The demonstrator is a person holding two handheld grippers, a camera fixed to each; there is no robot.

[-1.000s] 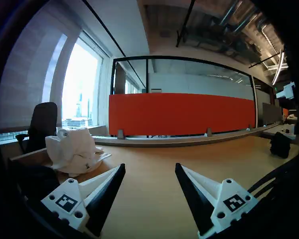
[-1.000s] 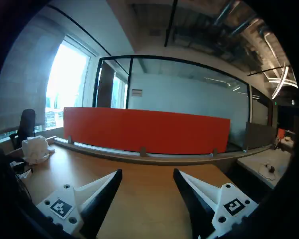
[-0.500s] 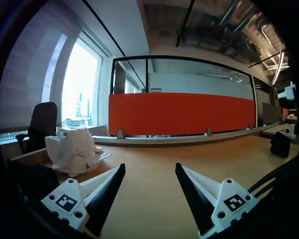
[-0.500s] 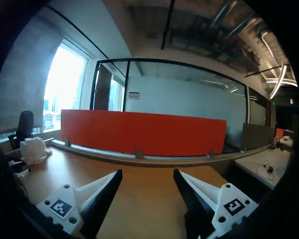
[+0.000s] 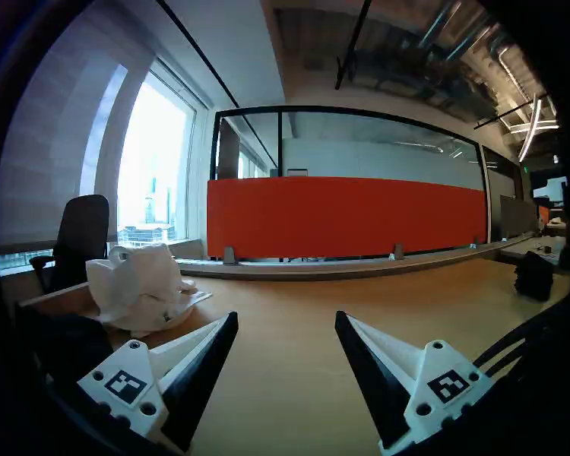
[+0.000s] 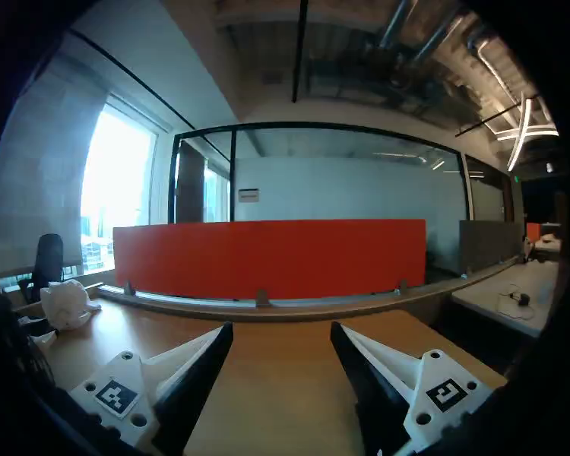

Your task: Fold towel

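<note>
A crumpled white towel [image 5: 139, 292] lies in a heap on the wooden desk [image 5: 300, 357], at the left in the left gripper view. My left gripper [image 5: 285, 322] hovers low over the desk to the right of the heap, open, with nothing between its fingers. In the right gripper view the same towel [image 6: 66, 304] looks small and far off at the left. My right gripper [image 6: 280, 331] is open over bare desk [image 6: 285, 380], well away from the towel.
An orange divider panel [image 5: 346, 216] runs along the desk's far edge. A black office chair [image 5: 76, 239] stands by the window at the left. A black bag [image 5: 534, 276] sits on the desk at the right. A neighbouring desk with a cable [image 6: 517, 298] lies to the right.
The right gripper view has swung and tilted slightly, so the divider sits higher and the towel lower at the left. The left gripper has held still.
</note>
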